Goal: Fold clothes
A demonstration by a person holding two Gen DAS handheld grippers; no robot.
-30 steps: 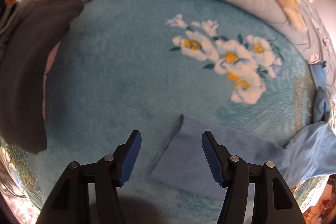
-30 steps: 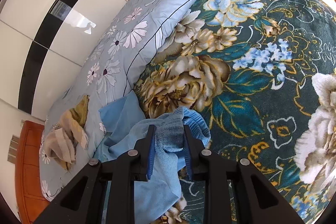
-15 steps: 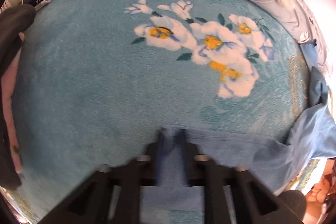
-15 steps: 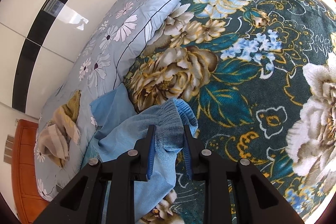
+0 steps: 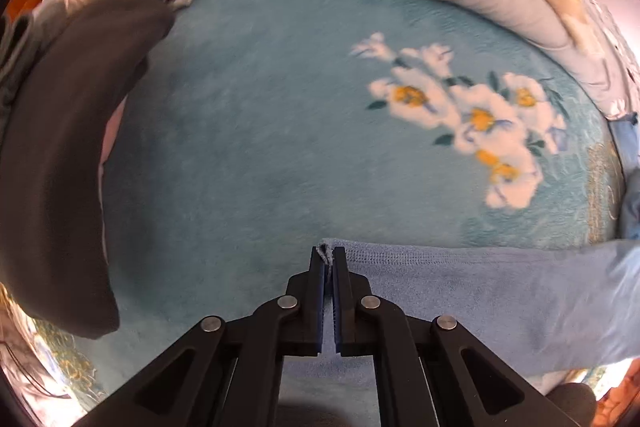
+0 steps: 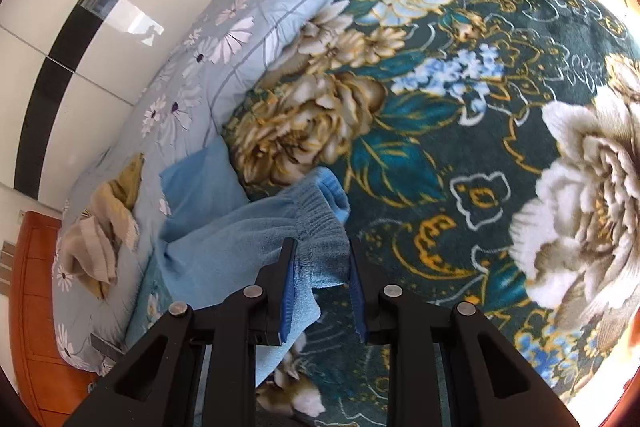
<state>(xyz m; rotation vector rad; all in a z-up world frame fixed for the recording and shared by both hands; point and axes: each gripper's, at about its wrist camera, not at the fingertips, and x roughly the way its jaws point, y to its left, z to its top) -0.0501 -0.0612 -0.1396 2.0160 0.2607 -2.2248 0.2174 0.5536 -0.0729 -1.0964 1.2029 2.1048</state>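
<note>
Across the bed stretches a pair of light blue trousers — soft, ribbed at the hem. Left hand-held gripper pinches the hem corner; right hand-held gripper clamps the gathered waistband (elasticated).

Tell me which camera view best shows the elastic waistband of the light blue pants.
The right wrist view: the gathered waistband sits bunched between the right hand-held gripper's pads, ribbing clear. The left wrist view shows only a flat leg of the pants, its hem corner pinched by the left hand-held gripper.
</note>
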